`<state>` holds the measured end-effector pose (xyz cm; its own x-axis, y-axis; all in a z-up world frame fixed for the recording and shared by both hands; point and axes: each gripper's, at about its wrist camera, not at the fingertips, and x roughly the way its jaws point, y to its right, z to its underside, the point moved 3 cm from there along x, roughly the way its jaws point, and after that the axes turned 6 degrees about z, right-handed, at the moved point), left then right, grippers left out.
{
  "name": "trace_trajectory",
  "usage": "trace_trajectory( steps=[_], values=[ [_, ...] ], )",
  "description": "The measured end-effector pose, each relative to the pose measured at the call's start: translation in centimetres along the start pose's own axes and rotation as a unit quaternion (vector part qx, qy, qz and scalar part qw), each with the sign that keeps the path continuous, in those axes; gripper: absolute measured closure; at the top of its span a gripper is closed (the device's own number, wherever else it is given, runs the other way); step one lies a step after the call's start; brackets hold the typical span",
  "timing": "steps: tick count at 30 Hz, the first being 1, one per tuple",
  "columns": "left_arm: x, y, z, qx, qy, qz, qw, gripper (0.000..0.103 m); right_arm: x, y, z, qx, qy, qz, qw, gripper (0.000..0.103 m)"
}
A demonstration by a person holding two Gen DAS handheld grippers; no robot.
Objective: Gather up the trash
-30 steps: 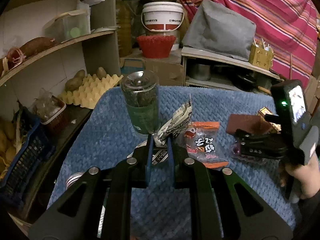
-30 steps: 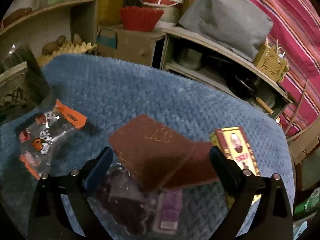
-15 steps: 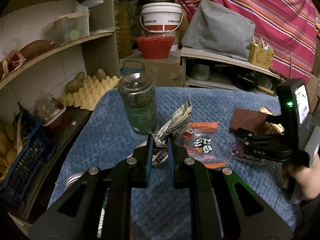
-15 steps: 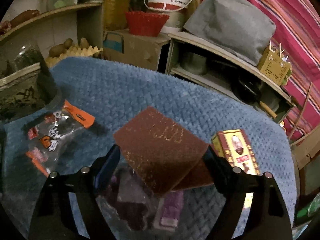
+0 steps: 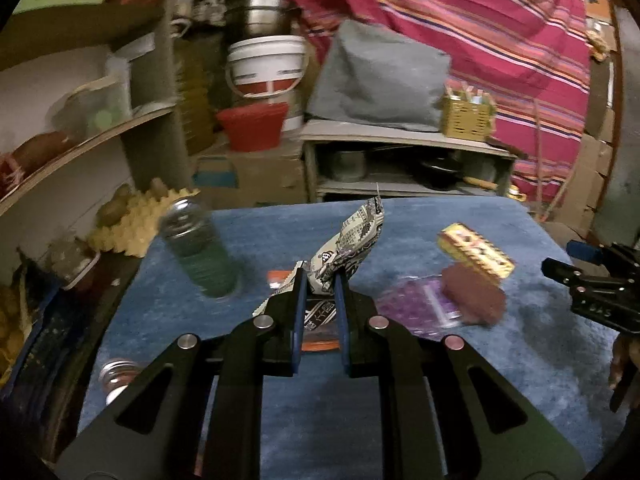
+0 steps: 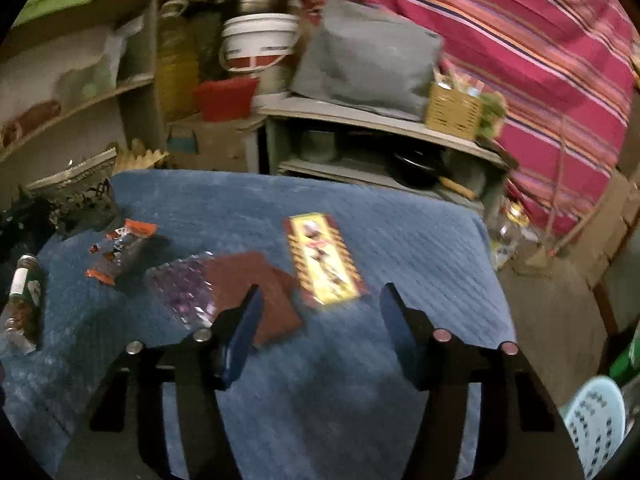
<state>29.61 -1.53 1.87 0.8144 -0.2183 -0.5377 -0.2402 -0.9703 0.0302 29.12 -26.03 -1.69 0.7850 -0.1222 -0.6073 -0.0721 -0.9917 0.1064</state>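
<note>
Pinching a black-and-white printed wrapper (image 5: 352, 240) between nearly closed jaws, the left gripper (image 5: 319, 280) holds it raised above the blue cloth (image 5: 520, 360). Right gripper (image 6: 320, 308): jaws have just been closing, nothing between them. Beyond lie a brown sheet (image 6: 256, 280), purple packet (image 6: 184, 284), orange wrapper (image 6: 116, 252) and, farther right, a yellow box (image 6: 324, 264).

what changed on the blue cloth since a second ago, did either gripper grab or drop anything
The right gripper has pulled back from the brown pad; its jaws have just been closing, with nothing between them, and the pad lies on the purple packet. The left gripper stays shut on the black-and-white wrapper and has risen. The yellow box, orange packet and jar lie as before.
</note>
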Motion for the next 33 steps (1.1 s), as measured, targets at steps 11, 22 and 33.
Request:
trace_trajectory(
  steps=[11,22,33],
  values=[
    [1.2,1.9,0.0,0.003,-0.007,0.002,1.0,0.09,3.3,0.7,2.6,0.018,-0.044,-0.021,0.999,0.024],
    [1.9,-1.1,0.4,-0.014,-0.02,-0.012,0.9996,0.09,9.1,-4.5,1.3,0.018,-0.082,-0.103,0.991,0.023],
    [1.6,-0.6,0.3,-0.013,-0.015,-0.005,0.9998,0.09,7.4,-6.2,1.4,-0.052,-0.057,-0.052,0.996,0.013]
  ],
)
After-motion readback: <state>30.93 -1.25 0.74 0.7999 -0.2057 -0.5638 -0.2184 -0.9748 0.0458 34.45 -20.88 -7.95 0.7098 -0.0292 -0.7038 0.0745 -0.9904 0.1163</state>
